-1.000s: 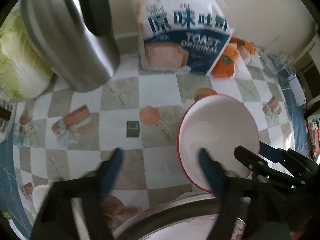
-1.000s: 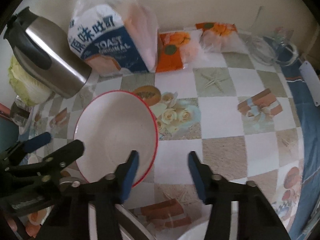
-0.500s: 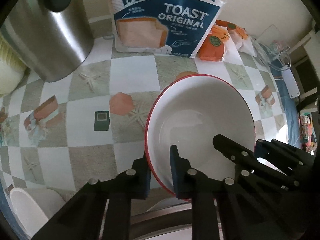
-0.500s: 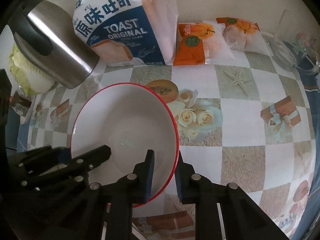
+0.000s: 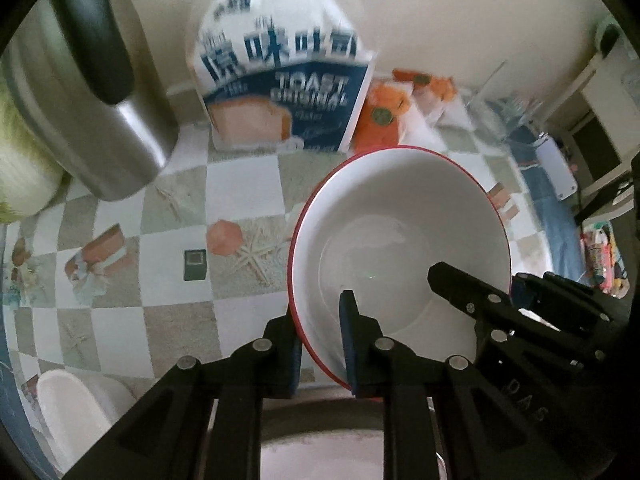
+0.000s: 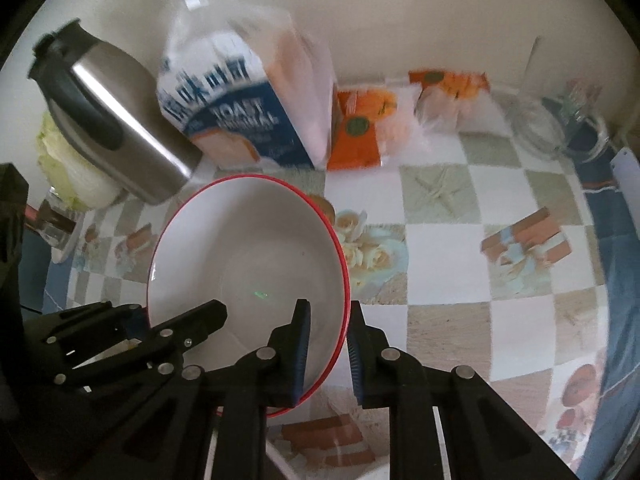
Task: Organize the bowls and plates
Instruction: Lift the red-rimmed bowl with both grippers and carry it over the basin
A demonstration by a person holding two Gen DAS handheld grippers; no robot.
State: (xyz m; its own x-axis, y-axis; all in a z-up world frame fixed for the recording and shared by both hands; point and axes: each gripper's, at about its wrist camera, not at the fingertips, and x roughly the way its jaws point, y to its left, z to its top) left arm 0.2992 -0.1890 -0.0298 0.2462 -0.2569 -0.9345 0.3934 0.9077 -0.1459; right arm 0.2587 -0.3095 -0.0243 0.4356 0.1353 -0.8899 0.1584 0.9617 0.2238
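Note:
A white bowl with a red rim (image 5: 400, 236) is held by both grippers and tilted up off the checked tablecloth. My left gripper (image 5: 320, 332) is shut on its left rim, one finger inside, one outside. My right gripper (image 6: 326, 344) is shut on the bowl's right rim (image 6: 248, 264) in the same way. Each gripper shows in the other's view, the right one (image 5: 500, 312) and the left one (image 6: 132, 336). A grey-rimmed plate (image 5: 320, 444) lies below the bowl at the bottom edge. A small white dish (image 5: 76, 408) sits at lower left.
A steel kettle (image 5: 84, 92) stands at back left beside a cabbage (image 5: 20, 168). A toast bag (image 5: 280, 92) and orange snack packs (image 6: 364, 128) line the back wall. A clear glass jug (image 6: 560, 128) stands at back right. The table's blue edge (image 6: 616, 240) runs on the right.
Both grippers were open beside the bowl, then shut on its opposite rims. The bowl has since risen and tilted, with the views shifting and blurring.

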